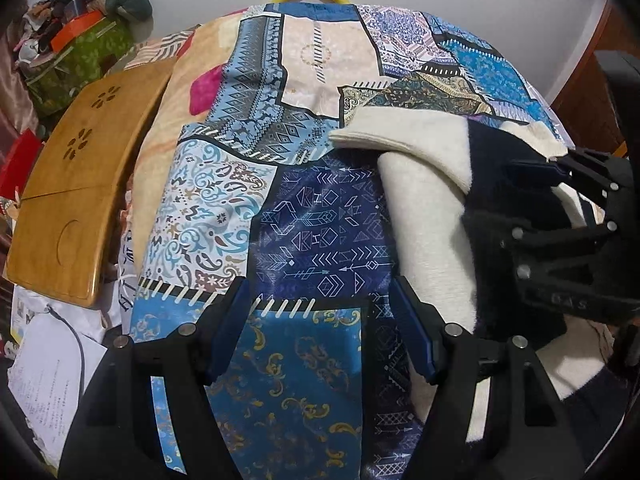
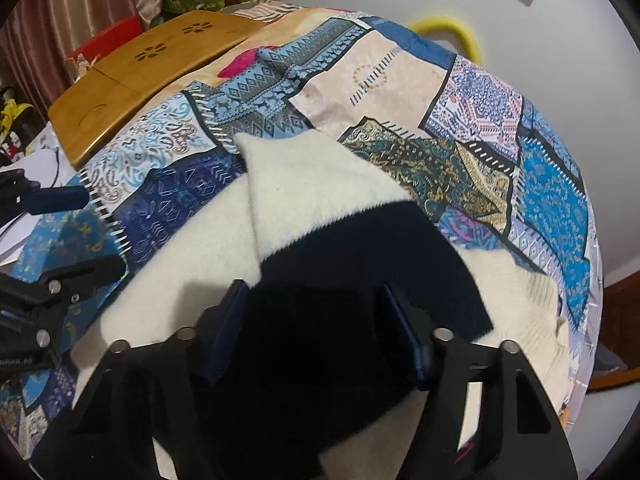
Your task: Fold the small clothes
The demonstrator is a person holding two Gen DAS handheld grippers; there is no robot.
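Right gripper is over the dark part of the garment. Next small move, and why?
Probably close the right gripper onto the navy band of the fuzzy cream-and-navy garment: the dark fabric sits between its blue pads, whose grip isn't clear. The left gripper is open over bare patchwork quilt, holding nothing.

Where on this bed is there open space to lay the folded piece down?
Free: the patchwork bedspread between the wooden lap tray and the cream and navy garment, under the left gripper; also the far stretch toward the yellow hoop. Crowded: the near side, where the garment lies under the right gripper.
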